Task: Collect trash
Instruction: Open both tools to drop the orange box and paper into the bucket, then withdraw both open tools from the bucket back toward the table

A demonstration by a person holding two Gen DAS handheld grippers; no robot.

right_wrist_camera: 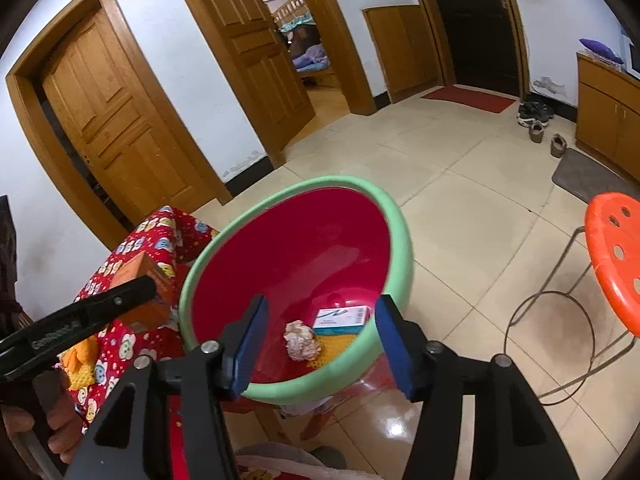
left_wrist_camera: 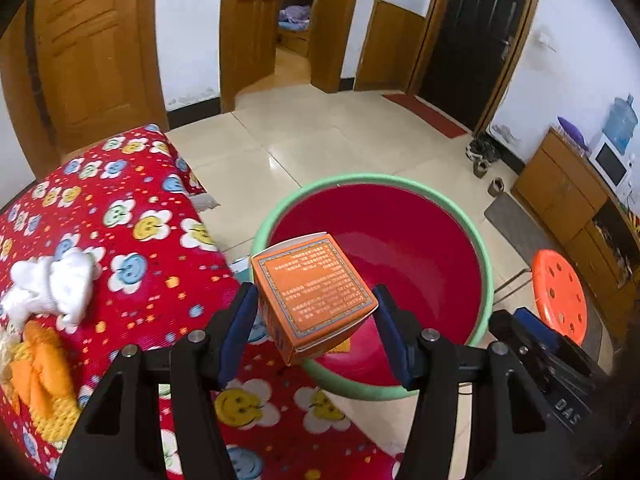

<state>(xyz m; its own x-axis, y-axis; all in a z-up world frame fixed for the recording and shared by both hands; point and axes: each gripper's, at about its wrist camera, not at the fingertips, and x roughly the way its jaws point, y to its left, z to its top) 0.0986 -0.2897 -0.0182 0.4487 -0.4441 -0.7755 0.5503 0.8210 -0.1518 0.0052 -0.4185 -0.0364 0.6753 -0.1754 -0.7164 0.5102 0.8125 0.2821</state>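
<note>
Two grippers: one per hand, both over the basin.
Room: cream tiled floor [right_wrist_camera: 460,208], white walls, three brown wooden doors, one dark door with a red mat before it.
Surface: low table under a red cloth [left_wrist_camera: 132,240] printed with smiling flowers.
Basin: one, red inside with green rim [right_wrist_camera: 404,240], at the table's edge.
Stool: one, orange seat [right_wrist_camera: 616,256] on a wire frame.
Trash in basin: one crumpled paper wad [right_wrist_camera: 301,340]; one white-and-blue carton [right_wrist_camera: 340,320]; print unreadable.
Trash on cloth: one white wad [left_wrist_camera: 52,284]; orange scraps [left_wrist_camera: 40,368].
Left gripper [left_wrist_camera: 316,320]: clamped on one orange box [left_wrist_camera: 312,292], held over the basin's near rim; printed text too small to read.
Right gripper [right_wrist_camera: 320,344]: jaws apart, nothing between them; partial lettering "DAS" on its body.
</note>
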